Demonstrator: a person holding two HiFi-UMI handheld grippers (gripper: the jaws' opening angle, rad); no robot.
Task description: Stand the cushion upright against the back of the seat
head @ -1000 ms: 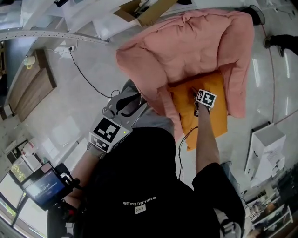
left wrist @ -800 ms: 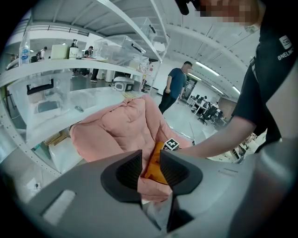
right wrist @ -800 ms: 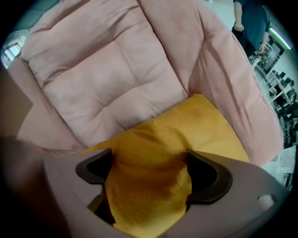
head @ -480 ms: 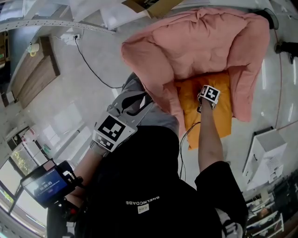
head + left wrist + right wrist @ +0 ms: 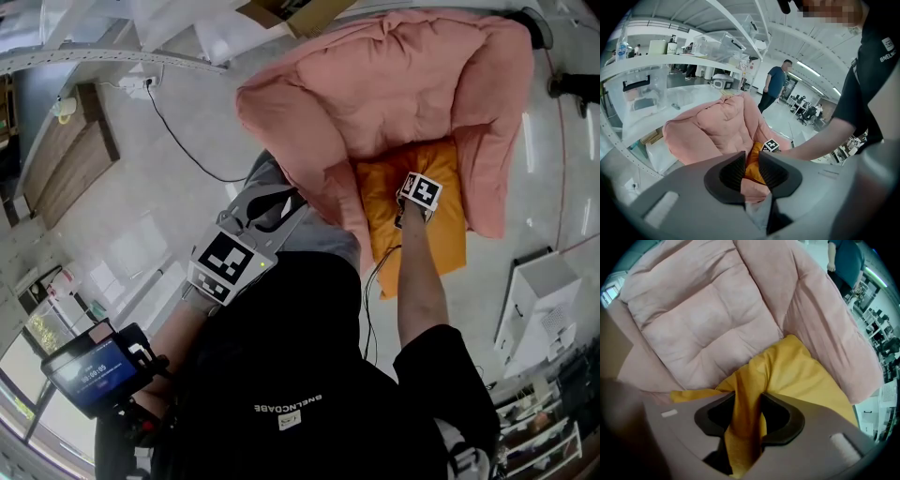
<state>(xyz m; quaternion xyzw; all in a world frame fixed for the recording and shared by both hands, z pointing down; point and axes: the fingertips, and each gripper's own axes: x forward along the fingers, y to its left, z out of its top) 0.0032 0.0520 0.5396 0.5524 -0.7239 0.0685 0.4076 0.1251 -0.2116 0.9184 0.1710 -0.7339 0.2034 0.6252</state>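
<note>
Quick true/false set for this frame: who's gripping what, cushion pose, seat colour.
1. The right gripper pinches a fold of the yellow cushion in its jaws. True; they have just been closing onto it.
2. The seat is pink. True.
3. The left gripper also holds the cushion. False: its jaws, which have just closed a little, have nothing between them.
4. The cushion stands upright against the seat's back. False: it lies flat on the seat.
</note>
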